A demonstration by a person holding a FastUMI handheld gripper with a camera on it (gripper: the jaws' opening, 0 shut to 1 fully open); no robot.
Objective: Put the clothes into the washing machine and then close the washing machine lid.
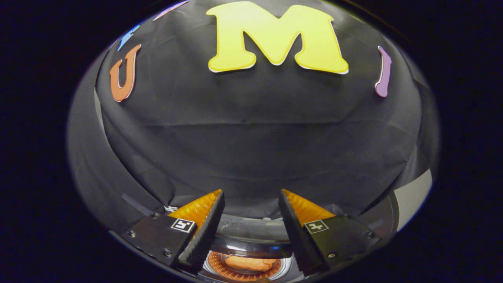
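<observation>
The clothes (245,262) already lie inside the washing machine (251,236) drum below the gripper (251,196) — its fingers spread wide, holding nothing — so, as I judge it, closing the lid remains.

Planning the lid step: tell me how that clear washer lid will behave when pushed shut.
With the tool open and empty above it, the lid looks like rigid, glossy plastic, so likely stiff but slippery. It probably swings on a hinge rather than sliding. The orange clothes seem already inside the drum.
</observation>
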